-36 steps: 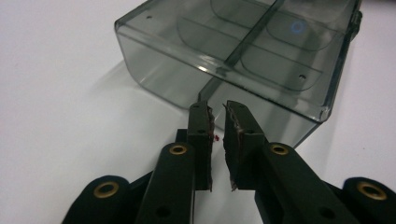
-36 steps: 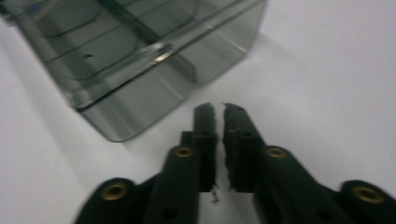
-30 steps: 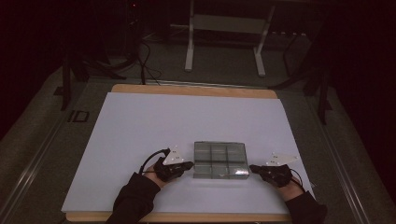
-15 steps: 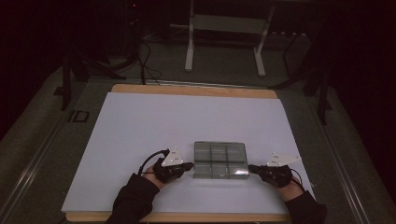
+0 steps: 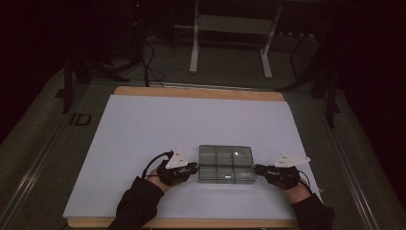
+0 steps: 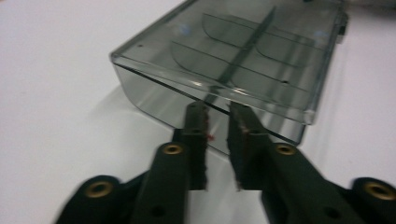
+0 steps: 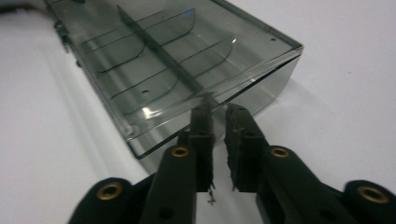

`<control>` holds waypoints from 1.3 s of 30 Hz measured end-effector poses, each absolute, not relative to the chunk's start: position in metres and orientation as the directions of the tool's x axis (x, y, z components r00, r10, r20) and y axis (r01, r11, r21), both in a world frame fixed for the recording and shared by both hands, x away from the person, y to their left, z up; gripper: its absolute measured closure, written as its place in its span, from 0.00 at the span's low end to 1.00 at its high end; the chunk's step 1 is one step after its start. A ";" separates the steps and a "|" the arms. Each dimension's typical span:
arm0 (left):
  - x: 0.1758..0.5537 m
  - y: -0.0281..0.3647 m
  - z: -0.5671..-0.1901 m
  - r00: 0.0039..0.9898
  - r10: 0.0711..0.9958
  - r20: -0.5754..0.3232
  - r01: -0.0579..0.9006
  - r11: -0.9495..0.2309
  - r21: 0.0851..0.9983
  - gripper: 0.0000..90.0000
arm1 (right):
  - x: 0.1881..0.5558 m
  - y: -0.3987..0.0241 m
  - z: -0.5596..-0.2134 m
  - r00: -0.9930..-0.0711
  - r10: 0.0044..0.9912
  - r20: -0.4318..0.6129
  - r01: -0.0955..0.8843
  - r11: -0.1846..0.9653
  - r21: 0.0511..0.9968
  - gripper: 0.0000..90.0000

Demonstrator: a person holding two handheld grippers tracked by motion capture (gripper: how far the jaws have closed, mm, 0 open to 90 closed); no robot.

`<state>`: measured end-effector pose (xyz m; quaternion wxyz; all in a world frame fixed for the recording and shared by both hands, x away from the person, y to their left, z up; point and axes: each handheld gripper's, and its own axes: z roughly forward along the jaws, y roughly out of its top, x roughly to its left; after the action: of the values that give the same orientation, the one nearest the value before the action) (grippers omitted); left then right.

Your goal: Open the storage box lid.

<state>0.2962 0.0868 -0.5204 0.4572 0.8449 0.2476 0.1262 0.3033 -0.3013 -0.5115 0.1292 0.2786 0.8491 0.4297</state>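
**Clear box between two grippers**

Left gripper (image 6: 217,109): jaws a narrow gap apart, tips at the box's short end wall. Right gripper (image 7: 218,112): same, at the opposite end. Smoky clear compartment box (image 5: 226,164), lid shut, compartments look empty, lies flat between both on white worktop (image 5: 143,124).

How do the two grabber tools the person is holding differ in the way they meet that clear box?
The left gripper meets the clear box at its left end, while the right gripper meets its right end. The left gripper's grey plate tilts toward the box; the right gripper's grey plate lies farther out. Both have narrowly parted jaws at the box's side wall, on the white table.
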 end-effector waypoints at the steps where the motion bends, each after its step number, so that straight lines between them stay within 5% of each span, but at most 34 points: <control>1: 0.296 0.087 -0.520 0.846 0.534 -0.013 0.303 -0.459 0.835 0.82 | 0.303 -0.301 -0.511 -0.811 0.584 0.020 0.362 0.476 0.802 0.86; 11: 0.306 0.086 -0.518 0.820 0.571 0.025 0.269 -0.423 0.865 0.67 | 0.315 -0.298 -0.508 -0.798 0.603 -0.010 0.341 0.464 0.818 0.78; 21: 0.313 0.083 -0.516 0.811 0.583 0.050 0.239 -0.408 0.881 0.67 | 0.325 -0.296 -0.506 -0.774 0.632 -0.036 0.327 0.448 0.832 0.74; 39: 0.325 0.076 -0.515 0.793 0.605 0.072 0.220 -0.395 0.892 0.80 | 0.334 -0.288 -0.502 -0.780 0.623 -0.069 0.294 0.461 0.837 0.84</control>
<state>0.3246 0.0761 -0.5145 0.4878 0.8114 0.2544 0.1972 0.3345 -0.2884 -0.5016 0.1862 0.2749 0.8341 0.4405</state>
